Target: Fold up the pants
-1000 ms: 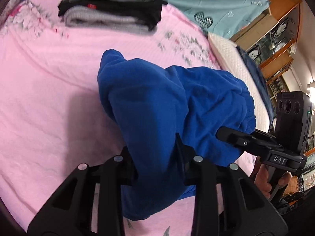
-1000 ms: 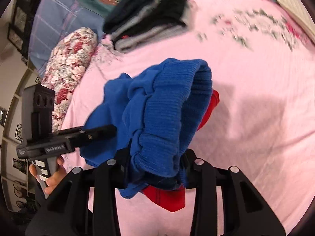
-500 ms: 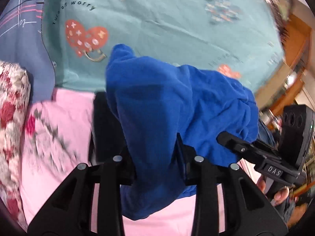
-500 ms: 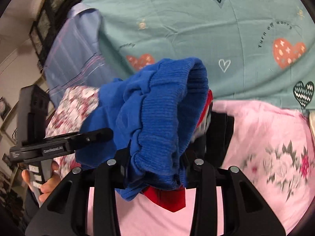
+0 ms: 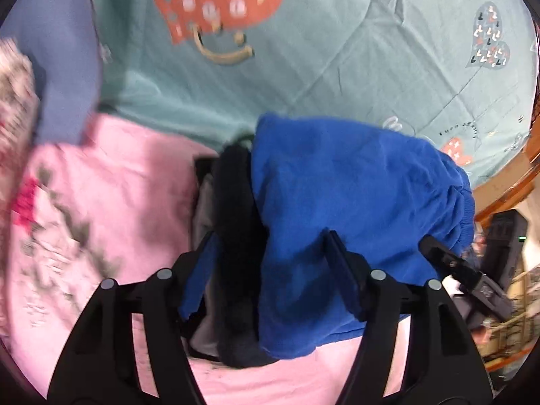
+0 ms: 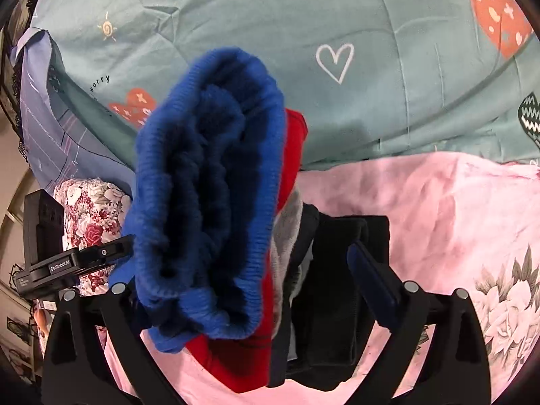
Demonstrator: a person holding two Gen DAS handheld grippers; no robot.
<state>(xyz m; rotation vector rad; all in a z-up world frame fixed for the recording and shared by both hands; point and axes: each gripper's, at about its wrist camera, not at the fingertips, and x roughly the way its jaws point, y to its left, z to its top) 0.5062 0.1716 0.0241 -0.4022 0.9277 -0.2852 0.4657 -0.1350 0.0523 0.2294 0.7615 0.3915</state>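
We look from each wrist down along its fingers, very close. Both views share the blue pants (image 5: 354, 209) (image 6: 206, 182) and, farther off, the teal quilt (image 5: 337, 50) (image 6: 236, 10).

My left gripper (image 5: 270, 263) has matte black plastic arms, round silver screws and dark blue pads. My right gripper (image 6: 243, 266) looks identical; white "GenRobot.AI" lettering marks the left one's body.

Both my grippers are angled downward here, and the jaws on each are opening up right now. My left gripper (image 5: 270, 263) has its jaws spread with blue cloth sitting between them, the right-side finger (image 5: 341, 270) against the cloth and the other one clear of it. My right gripper (image 6: 243, 270) is spread way wider, its right finger (image 6: 368, 270) well off the bundle, and the left one is mostly hidden behind the fabric.
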